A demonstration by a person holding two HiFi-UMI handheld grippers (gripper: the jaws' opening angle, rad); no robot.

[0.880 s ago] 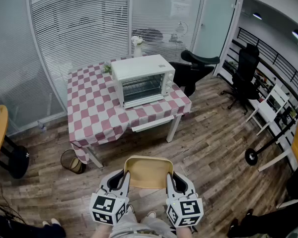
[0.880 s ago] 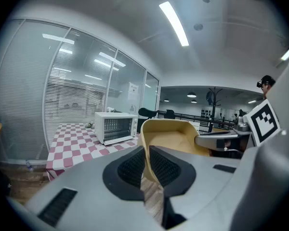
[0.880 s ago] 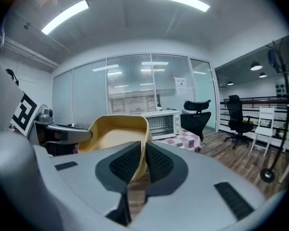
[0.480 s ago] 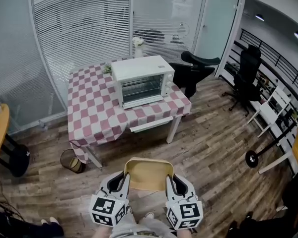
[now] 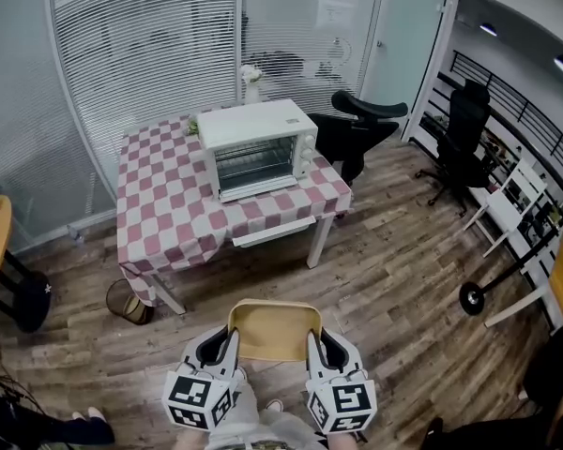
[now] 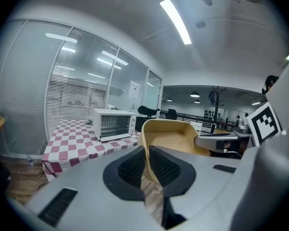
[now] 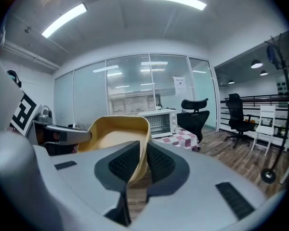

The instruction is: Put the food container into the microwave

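Jaws of left gripper [image 6: 145, 165] and right gripper [image 7: 142, 162] are pinching the seemingly light, bendy tan plastic food container [image 5: 274, 331] at its nine and three o'clock rims.

Recorded a slight shift to the left and upward in the head view of the microwave [image 5: 256, 148], the checked table [image 5: 169, 218] and the wastebasket [image 5: 127, 300] beside it, and a small drop toward the lower left of the food container [image 5: 274, 331], left gripper [image 5: 227, 341] and right gripper [image 5: 316, 341].
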